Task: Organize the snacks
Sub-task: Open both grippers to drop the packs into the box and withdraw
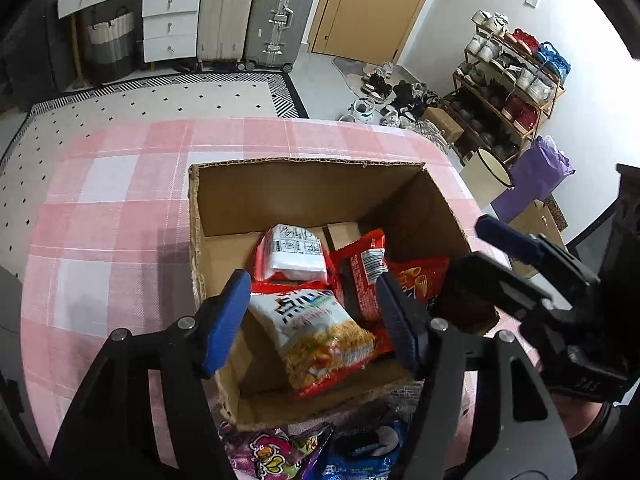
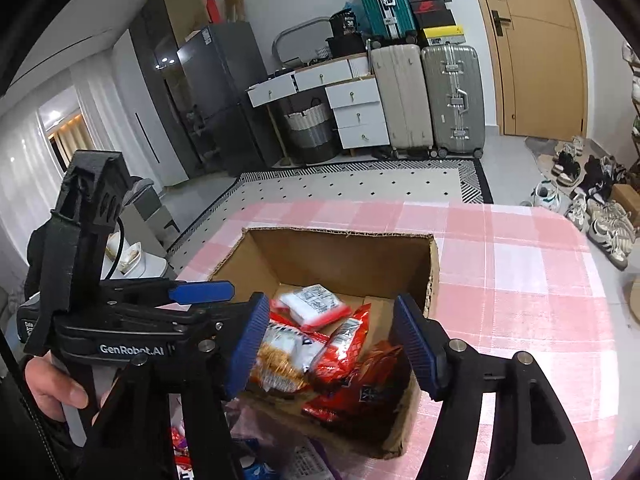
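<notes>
Above the box (image 1: 312, 200) on the worktop (image 1: 120, 208), we hold both grippers, left (image 1: 316, 320) and right (image 2: 332, 344), fingers apart and empty. Several snacks (image 1: 320, 332) lie inside; more packets (image 1: 280, 452) wait beside its near wall, so we judge the next move is lowering to grasp one.

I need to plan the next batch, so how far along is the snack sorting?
Done: several packets, including a noodle packet and a white pack, lie in the cardboard box. In hand: nothing; both grippers' jaws are open over the box. Left: a purple packet and a blue packet remain on the table.
</notes>
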`<action>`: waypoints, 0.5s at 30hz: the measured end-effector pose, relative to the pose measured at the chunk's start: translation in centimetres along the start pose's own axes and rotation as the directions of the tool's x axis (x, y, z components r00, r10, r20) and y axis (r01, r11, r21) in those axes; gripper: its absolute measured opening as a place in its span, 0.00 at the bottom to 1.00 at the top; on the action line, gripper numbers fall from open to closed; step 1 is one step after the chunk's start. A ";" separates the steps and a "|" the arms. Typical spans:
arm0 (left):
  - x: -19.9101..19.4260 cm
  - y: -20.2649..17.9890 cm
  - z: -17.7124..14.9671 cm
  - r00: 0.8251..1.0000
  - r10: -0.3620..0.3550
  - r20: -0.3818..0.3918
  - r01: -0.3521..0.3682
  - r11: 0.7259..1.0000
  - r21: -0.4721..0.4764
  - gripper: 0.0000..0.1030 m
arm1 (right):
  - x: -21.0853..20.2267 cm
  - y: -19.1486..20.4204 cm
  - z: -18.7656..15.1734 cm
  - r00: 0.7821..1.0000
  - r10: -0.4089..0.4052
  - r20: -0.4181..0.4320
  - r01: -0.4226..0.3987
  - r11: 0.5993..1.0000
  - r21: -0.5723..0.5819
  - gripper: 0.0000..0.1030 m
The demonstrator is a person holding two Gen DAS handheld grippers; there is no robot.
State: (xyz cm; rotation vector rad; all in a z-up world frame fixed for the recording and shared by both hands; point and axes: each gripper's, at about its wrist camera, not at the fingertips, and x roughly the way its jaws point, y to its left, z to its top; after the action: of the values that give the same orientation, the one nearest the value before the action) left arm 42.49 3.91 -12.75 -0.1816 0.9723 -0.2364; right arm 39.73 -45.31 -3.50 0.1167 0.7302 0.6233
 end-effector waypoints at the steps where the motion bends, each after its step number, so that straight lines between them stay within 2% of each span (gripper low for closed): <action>1: -0.2 0.0 -0.1 1.000 -0.002 0.005 0.002 1.000 0.000 0.68 | -0.4 0.0 0.0 1.000 -0.002 0.007 0.002 1.000 -0.002 0.64; 3: -0.7 0.0 -0.3 1.000 0.009 0.019 -0.009 1.000 -0.002 0.75 | -1.3 0.0 -0.1 1.000 -0.006 0.019 0.006 1.000 -0.003 0.65; 10: -3.3 -0.9 -1.3 1.000 -0.007 0.030 0.008 1.000 -0.012 0.75 | -4.2 -0.1 -0.1 0.998 -0.009 0.058 0.009 1.000 0.013 0.71; 15: -5.9 -2.0 -2.5 0.998 0.029 0.058 -0.030 0.999 0.019 0.75 | -6.3 1.1 -0.4 0.996 -0.014 0.090 0.014 1.000 -0.007 0.72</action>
State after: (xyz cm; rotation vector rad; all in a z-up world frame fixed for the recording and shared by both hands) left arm 36.97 3.49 -8.98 -0.1552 0.9145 -0.2128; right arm 35.30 -48.08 0.29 0.1312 0.6412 0.6038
